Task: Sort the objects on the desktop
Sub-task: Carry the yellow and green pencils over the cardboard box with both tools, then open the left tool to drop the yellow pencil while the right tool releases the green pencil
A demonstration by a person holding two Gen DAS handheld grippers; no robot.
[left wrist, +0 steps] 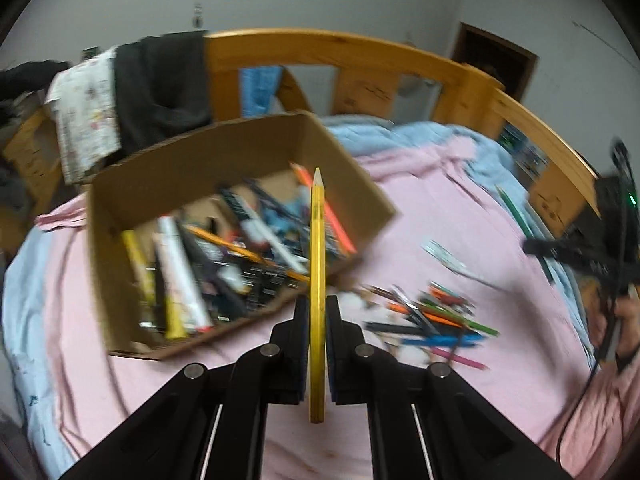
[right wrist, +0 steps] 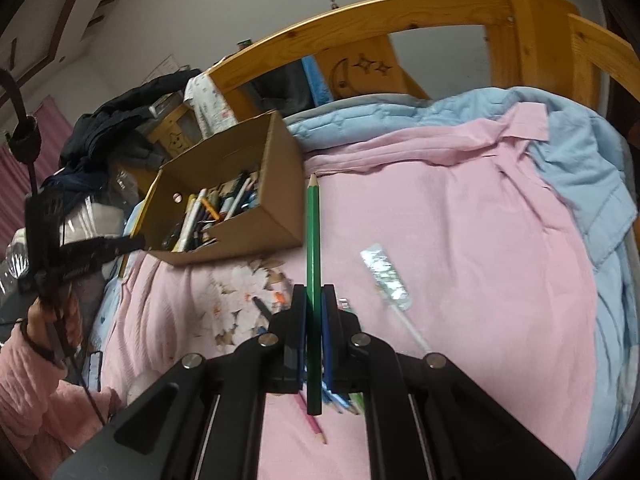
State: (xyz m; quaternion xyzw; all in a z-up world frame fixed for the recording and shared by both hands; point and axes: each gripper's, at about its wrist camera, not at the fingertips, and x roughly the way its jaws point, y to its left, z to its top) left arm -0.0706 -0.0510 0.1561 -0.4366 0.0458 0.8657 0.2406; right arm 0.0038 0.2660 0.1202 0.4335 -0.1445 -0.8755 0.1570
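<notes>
My left gripper is shut on a yellow pencil that points forward over the near wall of an open cardboard box full of pens and pencils. A loose pile of coloured pencils and pens lies on the pink sheet to the right of it. My right gripper is shut on a green pencil, held above the sheet with the box ahead to the left. More pencils show beneath its fingers. The other gripper appears at the left edge.
A pink sheet and a blue quilt cover the bed, framed by a wooden headboard. A clear-wrapped stick item lies on the sheet right of the right gripper. Clothes hang over the frame behind the box.
</notes>
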